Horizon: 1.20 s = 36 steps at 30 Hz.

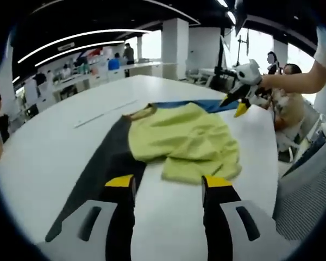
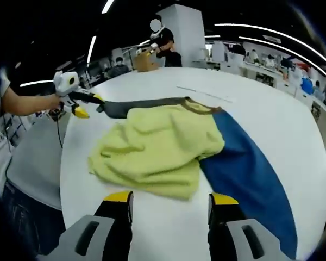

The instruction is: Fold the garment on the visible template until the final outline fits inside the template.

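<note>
Both tongs (image 1: 167, 182) (image 2: 171, 200) gape empty above the counter (image 1: 43, 157); the shirt (image 1: 179, 141) lies bunched, one blue and one grey sleeve unfolded, so folding looks barely begun.

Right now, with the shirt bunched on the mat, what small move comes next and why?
Probably bring the left claw forward to the shirt's near edge: both claws look open and empty, and the shirt lies crumpled across the grey and blue mat.

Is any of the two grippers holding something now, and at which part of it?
Nothing is held. The left gripper and right gripper are both open above the table, short of the yellow-green garment.
</note>
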Each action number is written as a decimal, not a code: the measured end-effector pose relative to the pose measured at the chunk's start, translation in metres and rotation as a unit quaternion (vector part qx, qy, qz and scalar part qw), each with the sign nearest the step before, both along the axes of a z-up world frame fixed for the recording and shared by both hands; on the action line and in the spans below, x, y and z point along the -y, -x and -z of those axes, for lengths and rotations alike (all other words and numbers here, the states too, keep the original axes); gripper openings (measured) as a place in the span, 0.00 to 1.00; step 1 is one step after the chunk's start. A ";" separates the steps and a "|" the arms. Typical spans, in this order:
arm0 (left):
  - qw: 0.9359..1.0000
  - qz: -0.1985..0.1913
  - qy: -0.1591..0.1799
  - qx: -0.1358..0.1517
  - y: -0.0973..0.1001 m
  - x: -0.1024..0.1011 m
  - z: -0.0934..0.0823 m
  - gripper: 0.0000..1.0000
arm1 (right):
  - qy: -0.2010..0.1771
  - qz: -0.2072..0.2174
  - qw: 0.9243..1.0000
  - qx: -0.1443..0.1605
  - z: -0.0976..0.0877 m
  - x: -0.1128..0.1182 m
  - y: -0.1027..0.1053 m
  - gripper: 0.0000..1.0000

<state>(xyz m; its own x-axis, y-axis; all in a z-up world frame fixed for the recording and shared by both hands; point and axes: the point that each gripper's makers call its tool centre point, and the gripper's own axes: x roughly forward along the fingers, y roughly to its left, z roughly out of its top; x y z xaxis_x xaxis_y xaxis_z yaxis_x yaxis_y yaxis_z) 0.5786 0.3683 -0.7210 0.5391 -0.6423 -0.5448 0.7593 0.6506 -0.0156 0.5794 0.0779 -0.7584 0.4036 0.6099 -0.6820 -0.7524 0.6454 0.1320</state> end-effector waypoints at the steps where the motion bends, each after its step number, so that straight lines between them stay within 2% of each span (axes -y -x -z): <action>1: 1.000 0.004 -0.004 -0.003 -0.002 0.001 0.003 0.44 | 0.006 -0.004 1.000 0.001 0.003 0.000 -0.002 0.50; 4: 1.000 0.019 -0.007 -0.012 -0.005 0.007 0.010 0.42 | 0.013 -0.011 1.000 -0.001 0.008 0.000 -0.004 0.47; 11: 0.996 0.066 -0.041 -0.034 -0.006 0.019 0.032 0.36 | 0.028 -0.039 0.999 -0.007 0.021 -0.004 -0.006 0.36; 15: 0.995 0.078 -0.042 -0.039 -0.011 0.026 0.038 0.35 | 0.032 -0.060 0.998 0.001 0.023 -0.009 -0.006 0.35; 19: 0.994 0.092 -0.045 -0.047 -0.013 0.031 0.045 0.28 | 0.035 -0.069 0.997 0.005 0.025 -0.010 -0.007 0.33; 25: 0.991 0.116 -0.056 -0.047 -0.016 0.035 0.057 0.22 | 0.046 -0.080 0.996 0.020 0.026 -0.008 -0.010 0.25; 32: 0.989 0.122 -0.068 -0.043 -0.017 0.036 0.062 0.18 | 0.054 -0.079 0.995 0.033 0.027 -0.008 -0.013 0.12; 35: 0.989 0.119 -0.073 -0.038 -0.019 0.035 0.062 0.11 | 0.058 -0.080 0.994 0.037 0.029 -0.009 -0.014 0.05; 36: 0.990 0.118 -0.074 -0.039 -0.019 0.034 0.062 0.05 | 0.058 -0.080 0.994 0.038 0.029 -0.010 -0.014 0.03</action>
<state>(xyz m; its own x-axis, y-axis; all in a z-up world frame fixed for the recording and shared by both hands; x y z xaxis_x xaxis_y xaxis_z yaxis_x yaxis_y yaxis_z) 0.5977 0.3338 -0.7825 0.3371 -0.6556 -0.6757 0.8904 0.4552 0.0026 0.5938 0.0877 -0.7872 0.3617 0.5891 -0.7226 -0.8513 0.5246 0.0015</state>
